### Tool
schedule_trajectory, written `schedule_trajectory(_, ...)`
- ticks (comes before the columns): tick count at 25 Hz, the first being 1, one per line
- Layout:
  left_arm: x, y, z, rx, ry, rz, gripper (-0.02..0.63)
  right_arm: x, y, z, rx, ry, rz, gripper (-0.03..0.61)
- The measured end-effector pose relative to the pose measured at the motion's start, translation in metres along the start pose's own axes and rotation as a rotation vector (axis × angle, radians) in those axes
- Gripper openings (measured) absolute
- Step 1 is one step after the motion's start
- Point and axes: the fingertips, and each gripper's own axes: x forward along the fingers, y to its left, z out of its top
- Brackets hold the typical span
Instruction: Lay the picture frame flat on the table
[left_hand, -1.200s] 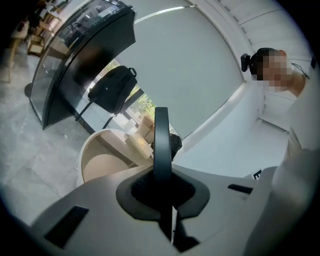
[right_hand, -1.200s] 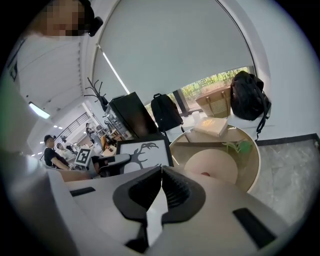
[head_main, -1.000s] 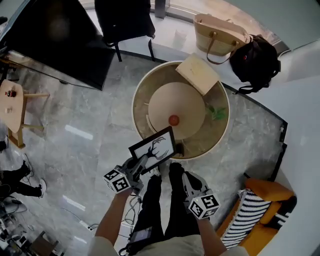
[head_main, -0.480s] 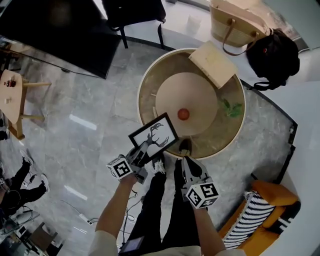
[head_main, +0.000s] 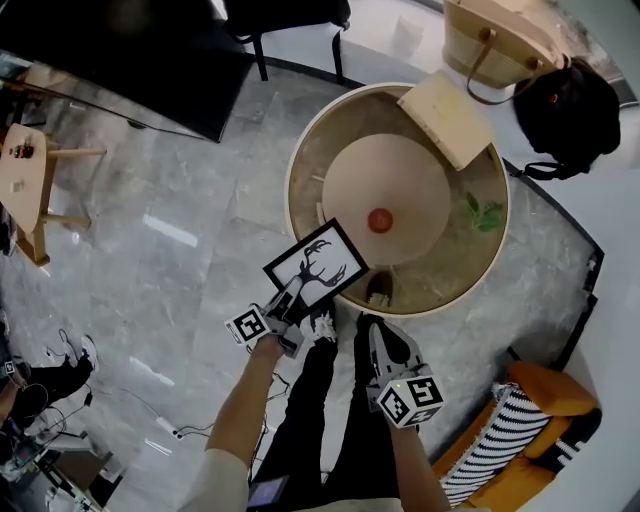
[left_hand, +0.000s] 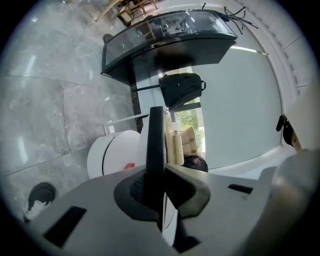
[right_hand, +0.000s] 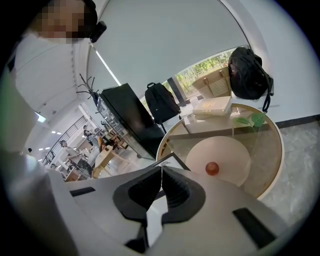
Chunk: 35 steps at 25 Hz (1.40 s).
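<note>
Picture frame (head_main: 316, 265) hangs at the table's (head_main: 300, 170) near-left rim, held in air, w/ its far end overlapping the glass in head view. Print side faces up toward the head cam. Long axis runs diagonally from the left gripper (head_main: 288, 302) in toward table centre, approx toward the red ball (head_main: 379, 219). Left gripper's jaws are clamped almost closed on the frame's near short edge. In left gripper view the frame stands edge-on btwn the pads, a dark bar pointing straight out from them. Right gripper (head_main: 378, 335) hangs off the table's near side, jaws together w/ nothing btwn them, apart from the frame.
</note>
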Motion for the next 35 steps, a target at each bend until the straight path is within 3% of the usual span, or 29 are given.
schedule_trajectory(3,0.003,0.006,-0.001,-0.022,-0.013,-0.008,0.028,-0.003,-0.004,-0.012,0.022,0.017,-0.007,0.032)
schedule_trajectory(6,0.004,0.022,0.005,0.104,0.015,0.058,0.038,-0.004,-0.005,-0.016,0.047,0.021,-0.016,0.032)
schedule_trajectory(8,0.006,0.027,0.008,0.128,0.022,0.092,0.060,-0.004,-0.004,-0.017,0.055,0.021,-0.017,0.032)
schedule_trajectory(26,0.026,0.037,0.012,0.172,0.009,0.205,0.139,-0.006,0.004,-0.026,0.055,0.013,0.003,0.032)
schedule_trajectory(35,0.016,0.034,0.004,0.176,0.041,0.181,0.176,-0.019,0.002,-0.031,0.050,0.011,0.003,0.032)
